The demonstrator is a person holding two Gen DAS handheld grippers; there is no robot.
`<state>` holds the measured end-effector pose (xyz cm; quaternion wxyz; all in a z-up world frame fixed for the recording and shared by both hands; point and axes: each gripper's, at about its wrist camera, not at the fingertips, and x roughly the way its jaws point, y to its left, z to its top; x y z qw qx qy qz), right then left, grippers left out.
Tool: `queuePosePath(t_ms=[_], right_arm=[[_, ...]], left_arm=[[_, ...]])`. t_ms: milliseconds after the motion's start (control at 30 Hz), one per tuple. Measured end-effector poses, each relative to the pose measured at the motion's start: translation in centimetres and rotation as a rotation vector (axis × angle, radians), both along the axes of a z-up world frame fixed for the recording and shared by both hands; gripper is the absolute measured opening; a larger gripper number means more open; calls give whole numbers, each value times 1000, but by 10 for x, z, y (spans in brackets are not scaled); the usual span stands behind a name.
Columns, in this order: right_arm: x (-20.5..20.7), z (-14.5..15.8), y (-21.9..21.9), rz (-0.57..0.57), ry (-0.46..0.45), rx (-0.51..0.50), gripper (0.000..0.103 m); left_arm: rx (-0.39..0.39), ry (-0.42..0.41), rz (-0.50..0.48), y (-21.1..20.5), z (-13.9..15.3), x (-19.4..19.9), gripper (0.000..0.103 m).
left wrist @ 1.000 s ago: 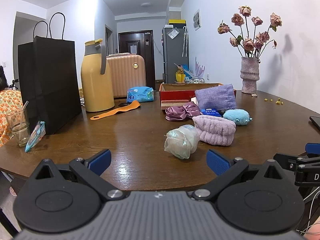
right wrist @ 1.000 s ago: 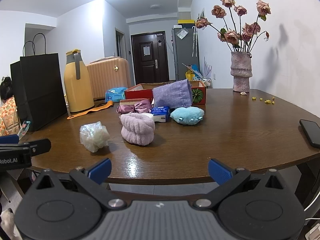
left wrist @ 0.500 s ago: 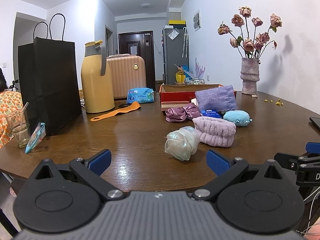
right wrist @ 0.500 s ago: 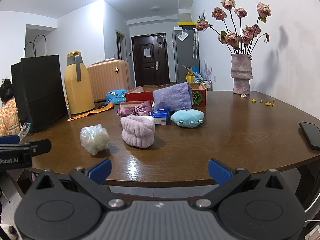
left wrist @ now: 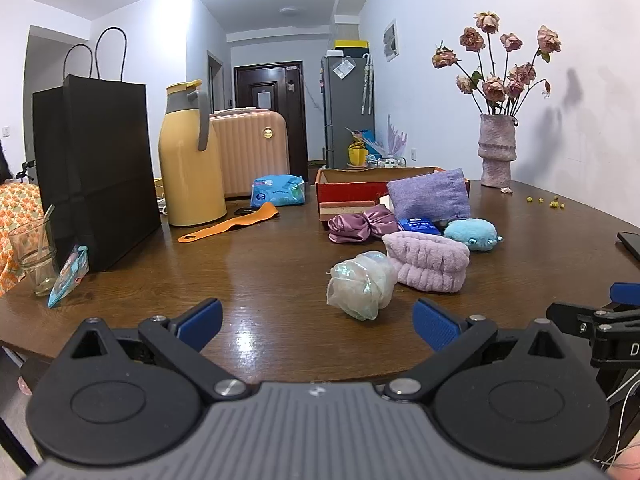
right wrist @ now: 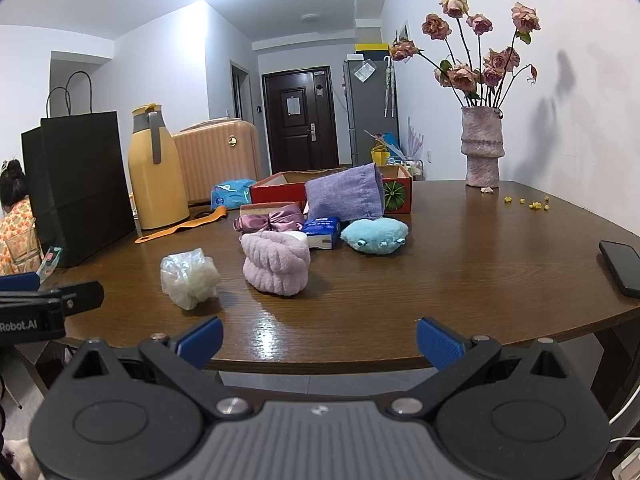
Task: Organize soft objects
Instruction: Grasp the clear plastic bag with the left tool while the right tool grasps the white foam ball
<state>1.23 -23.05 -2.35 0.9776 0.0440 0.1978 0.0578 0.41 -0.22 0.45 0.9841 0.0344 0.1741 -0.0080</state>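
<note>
Left wrist view: the left gripper (left wrist: pixel 316 322) was held at the near edge of the wooden table (left wrist: pixel 260 280), its fingers wide apart and empty. The translucent plastic bundle (left wrist: pixel 361 289) lay just beyond and right of centre between the fingertips, untouched. Behind it lay the lilac plush headband (left wrist: pixel 426 266), the blue plush toy (left wrist: pixel 472 233), the satin scrunchie (left wrist: pixel 362 229) and the purple cloth pouch (left wrist: pixel 428 196), the last leaning against the red cardboard box (left wrist: pixel 348 190).

Right wrist view: the right gripper (right wrist: pixel 318 342) was likewise spread and empty, short of the table edge. The headband (right wrist: pixel 276 266) lay ahead, slightly left of centre; the bundle (right wrist: pixel 188 278) farther left.

Assessment: sorting had not begun. The next move appears to be an advance over the nearest soft item, closing gently, presumably for transfer to the box.
</note>
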Motion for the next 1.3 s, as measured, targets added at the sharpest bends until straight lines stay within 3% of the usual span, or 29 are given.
queuePosePath(t_ms=[133, 233, 333, 433, 600, 800, 900, 1033, 1167, 1233, 1300], right_arm=[[9, 2, -1, -12, -56, -1, 103], [30, 1, -3, 6, -102, 10, 103], [64, -1, -1, 45, -47, 31, 103], [89, -2, 9, 91, -17, 5, 103], [110, -2, 23, 187, -5, 89, 89], [133, -2, 36, 190, -13, 68, 78], [145, 0, 31, 172, -14, 68, 78], [158, -1, 23, 172, -1, 77, 76], [177, 6, 18, 176, -9, 63, 75], [191, 9, 17, 185, 5, 58, 75], [208, 10, 16, 192, 28, 58, 74]], left_arm=[[-20, -18, -2, 2, 1, 26, 103], [-10, -22, -57, -2, -2, 53, 103], [25, -7, -54, -9, -8, 80, 103], [-5, 55, -82, -9, -15, 102, 103], [-69, 104, -40, 7, -31, 118, 103], [-83, 141, -105, 13, -33, 129, 101], [-104, 141, -128, 9, -31, 136, 93], [-111, 161, -140, 7, -32, 152, 67], [-123, 203, -121, 11, -32, 171, 59], [-126, 214, -109, 14, -32, 180, 48], [-140, 223, -105, 18, -32, 187, 44]])
